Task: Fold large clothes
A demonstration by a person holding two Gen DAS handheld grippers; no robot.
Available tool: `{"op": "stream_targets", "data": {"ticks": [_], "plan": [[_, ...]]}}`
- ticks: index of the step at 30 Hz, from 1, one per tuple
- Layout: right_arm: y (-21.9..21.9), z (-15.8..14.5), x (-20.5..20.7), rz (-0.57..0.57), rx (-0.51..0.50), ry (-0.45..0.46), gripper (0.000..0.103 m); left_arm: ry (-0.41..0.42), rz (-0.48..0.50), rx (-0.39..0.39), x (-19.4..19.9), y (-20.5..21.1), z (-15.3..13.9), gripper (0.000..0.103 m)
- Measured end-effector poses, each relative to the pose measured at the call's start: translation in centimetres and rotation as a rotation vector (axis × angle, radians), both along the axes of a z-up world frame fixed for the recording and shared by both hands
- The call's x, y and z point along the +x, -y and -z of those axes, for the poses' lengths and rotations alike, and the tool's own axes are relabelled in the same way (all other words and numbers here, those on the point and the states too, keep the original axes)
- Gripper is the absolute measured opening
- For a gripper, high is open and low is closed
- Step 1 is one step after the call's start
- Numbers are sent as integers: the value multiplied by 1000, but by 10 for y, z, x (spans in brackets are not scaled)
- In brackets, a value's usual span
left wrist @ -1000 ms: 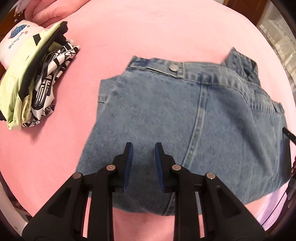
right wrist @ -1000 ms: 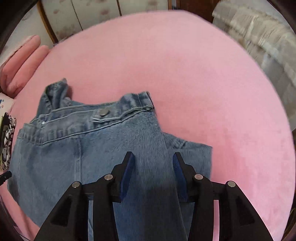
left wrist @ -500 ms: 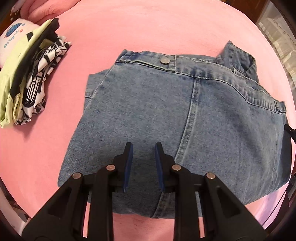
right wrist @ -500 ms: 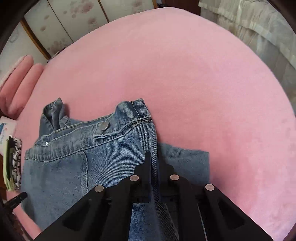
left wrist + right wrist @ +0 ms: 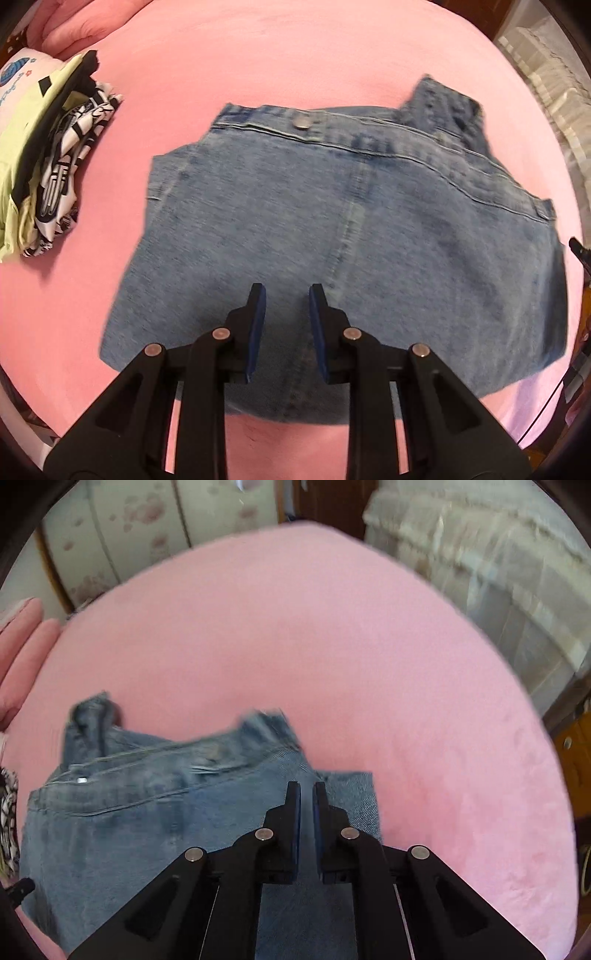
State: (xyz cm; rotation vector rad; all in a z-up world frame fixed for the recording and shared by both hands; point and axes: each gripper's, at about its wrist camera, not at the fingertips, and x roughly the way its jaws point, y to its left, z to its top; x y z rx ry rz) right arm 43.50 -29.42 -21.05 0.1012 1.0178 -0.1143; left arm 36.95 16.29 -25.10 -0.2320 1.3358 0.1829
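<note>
A folded blue denim jacket (image 5: pixel 351 229) lies on the pink bed cover (image 5: pixel 258 55), its buttoned band at the far side. My left gripper (image 5: pixel 284 295) is open and empty, held above the jacket's near part. The jacket also shows in the right wrist view (image 5: pixel 147 812), blurred. My right gripper (image 5: pixel 306 790) hangs above the jacket's right edge with its jaws nearly together, a narrow gap between them, and nothing visibly between them.
A stack of folded clothes (image 5: pixel 48 166) lies at the left on the bed, with pink pillows (image 5: pixel 66 26) behind it. A pale curtain (image 5: pixel 480 572) and a wardrobe (image 5: pixel 129 535) stand beyond the bed. Bare pink cover lies right of the jacket (image 5: pixel 406 701).
The right gripper closed from wide open to a narrow gap and rose away from the jacket. The left gripper stayed open and shifted slightly over the jacket.
</note>
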Motion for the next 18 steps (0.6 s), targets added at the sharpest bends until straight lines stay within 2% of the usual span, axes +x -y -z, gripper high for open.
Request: {"op": "stream_targets", "data": {"ticks": [1,2,4,8,9,10,13,14,16,18], "plan": [[-5,-7,-10,-6,27,16,21,5,6,-22,-2,5,-1,21],[-11,-11,-20,-12,57,27,24,10,13,-55,-6,13,-3,21],[-33,-14,-43,-40,121,31,24,17,24,-120,-12,30,-3,21],[-90,13,-98,-179,405,-61,24,3,82,-224,-21,64,4,20],[-107,22,-107,-227,451,-96,23,1,117,-243,-23,73,7,15],[-120,29,-113,-266,465,-123,17,-8,145,-247,-25,80,10,8],[-161,63,-130,-400,499,-267,9,-59,181,-244,-28,86,21,7],[-168,71,-135,-409,474,-293,9,-75,188,-232,-30,86,27,7],[-167,72,-141,-415,464,-267,6,-83,199,-181,-36,83,34,6],[-158,72,-139,-401,420,-274,1,-57,200,-165,-41,78,33,6]]}}
